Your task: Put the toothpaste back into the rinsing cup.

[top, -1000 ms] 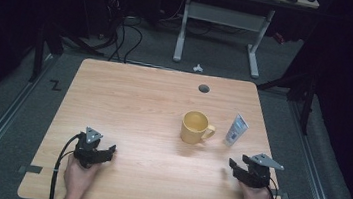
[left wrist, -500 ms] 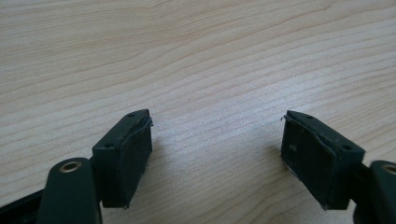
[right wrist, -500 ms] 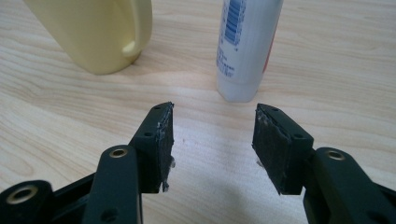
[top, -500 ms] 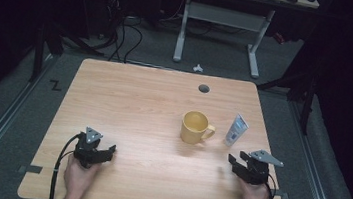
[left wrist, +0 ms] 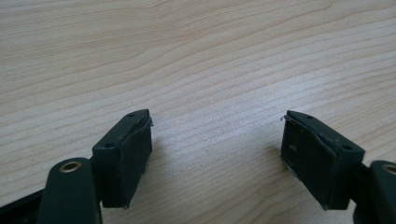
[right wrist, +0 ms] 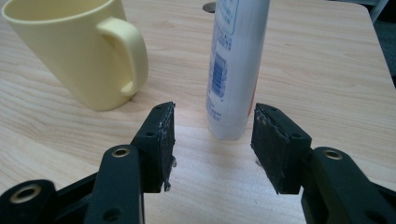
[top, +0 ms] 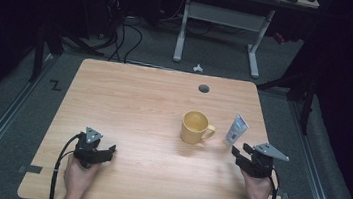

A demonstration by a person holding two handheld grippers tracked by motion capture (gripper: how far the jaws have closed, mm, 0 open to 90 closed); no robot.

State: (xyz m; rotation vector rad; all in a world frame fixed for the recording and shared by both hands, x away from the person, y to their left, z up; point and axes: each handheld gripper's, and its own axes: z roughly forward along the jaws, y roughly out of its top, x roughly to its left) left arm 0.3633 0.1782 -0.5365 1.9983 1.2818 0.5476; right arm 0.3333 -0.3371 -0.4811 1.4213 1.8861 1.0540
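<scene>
1. The white tube [right wrist: 236, 70] stands upright on its cap near the right edge of the wooden table [top: 138, 105], just to the right of the yellow mug [top: 195, 127] and apart from it, with the mug's handle turned toward it.
2. In the high view the right gripper [top: 240, 152] sits just on the near side of the tube [top: 237, 129], held by the person's right hand [top: 257, 186].
3. In the right gripper view its jaws stand apart and empty, one on each side of the tube's base, which lies a little beyond the fingertips [right wrist: 164, 135]; nothing is touched yet.
4. The left gripper [left wrist: 217, 140] rests low over bare wood at the near left of the table [left wrist: 187, 56], well apart from the tube and mug, with its jaws spread wide and nothing between them.
5. The step in hand reads as the approach for a grasp on the tube; the hold is not yet made.
6. The next move would call for easing the right gripper straight ahead until the pads flank the lower body of the tube, then closing evenly.
7. The tube is tall on a narrow foot, so a one-sided nudge could tip it toward the mug [right wrist: 79, 51]; a centred, level approach seems wise.
</scene>
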